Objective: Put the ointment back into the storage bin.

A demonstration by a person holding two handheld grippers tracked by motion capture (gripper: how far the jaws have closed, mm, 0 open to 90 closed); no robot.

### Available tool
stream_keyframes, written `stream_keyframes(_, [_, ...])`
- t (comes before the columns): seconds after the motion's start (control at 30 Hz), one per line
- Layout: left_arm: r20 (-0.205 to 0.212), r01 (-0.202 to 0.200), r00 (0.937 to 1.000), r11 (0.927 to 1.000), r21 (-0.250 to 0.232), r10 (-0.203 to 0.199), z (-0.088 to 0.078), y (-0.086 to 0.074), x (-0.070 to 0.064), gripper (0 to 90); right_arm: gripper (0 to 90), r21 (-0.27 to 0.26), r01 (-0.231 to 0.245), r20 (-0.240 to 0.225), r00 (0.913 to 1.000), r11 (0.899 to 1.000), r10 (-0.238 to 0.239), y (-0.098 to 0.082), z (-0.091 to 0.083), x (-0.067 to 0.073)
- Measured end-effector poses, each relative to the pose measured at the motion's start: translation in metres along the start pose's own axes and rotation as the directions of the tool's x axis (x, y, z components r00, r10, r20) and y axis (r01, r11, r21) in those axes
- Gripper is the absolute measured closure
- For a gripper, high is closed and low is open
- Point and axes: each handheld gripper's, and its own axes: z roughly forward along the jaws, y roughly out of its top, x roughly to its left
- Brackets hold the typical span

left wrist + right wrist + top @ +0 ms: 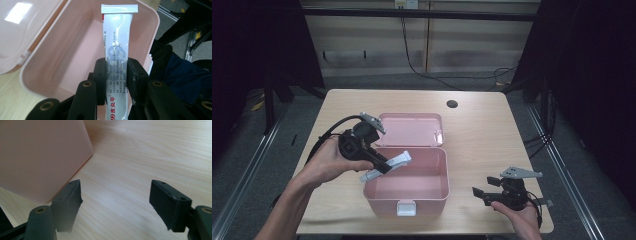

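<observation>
A white tube (117, 50) is clamped by the left hand-held gripper (379, 162) over the pink box (439, 192) (right hand-held gripper (482, 195) gaping, empty, at 4 o'clock); its tail could be snagged on the rim if lowered askew.

A light wooden table (492, 130) was seen from above, with rounded corners. A small, dark round hole (452, 104) was set into its top near the far edge. The table was surrounded by grey floor (412, 82), and a black cable (422, 70) was trailed across it behind the table. Pale wall panels (472, 45) were placed at the back, and black curtains (592, 60) were hung at both sides. A metal rail (257, 145) was laid along the floor at the left. In the left gripper view, dark blue fabric (185, 75) was seen at the right.
</observation>
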Motion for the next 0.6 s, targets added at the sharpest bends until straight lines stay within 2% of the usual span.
stream_keyframes(0.03, [-0.005, -0.020, 0.9998, 0.9997, 0.014, 0.020, 0.005, 0.004, -0.002, 71.0, 25.5, -0.001, 0.000, 0.000, 1.0000, 1.000, 0.000, 0.000, 0.000, 0.000])
stream_keyframes(0.1, [-0.005, -0.023, 0.9997, 0.9993, 0.029, 0.023, 0.009, 0.009, -0.005, 71.0, 25.5, 0.000, 0.000, -0.002, 1.0000, 1.000, 0.000, 0.000, 0.000, 0.000])
stream_keyframes(0.23, [-0.010, -0.062, 0.9980, 0.9964, 0.057, 0.063, 0.013, 0.017, -0.011, 71.0, 25.5, 0.001, 0.000, -0.003, 1.0000, 1.000, 0.000, 0.000, 0.000, 0.000])
stream_keyframes(0.27, [-0.013, -0.057, 0.9983, 0.9973, 0.046, 0.058, 0.014, 0.019, -0.013, 71.0, 25.5, 0.001, 0.000, -0.003, 1.0000, 1.000, 0.000, 0.000, 0.000, 0.000])
stream_keyframes(0.4, [0.003, -0.084, 0.9965, 0.9945, 0.063, 0.084, 0.021, 0.031, -0.017, 71.0, 25.5, -0.002, 0.002, -0.002, 1.0000, 1.000, -0.002, 0.000, 0.000, 0.000])
stream_keyframes(0.6, [0.020, -0.078, 0.9969, 0.9934, 0.084, 0.076, 0.033, 0.038, -0.014, 71.0, 25.5, -0.001, 0.002, -0.003, 1.0000, 1.000, -0.002, 0.000, 0.000, 0.000])
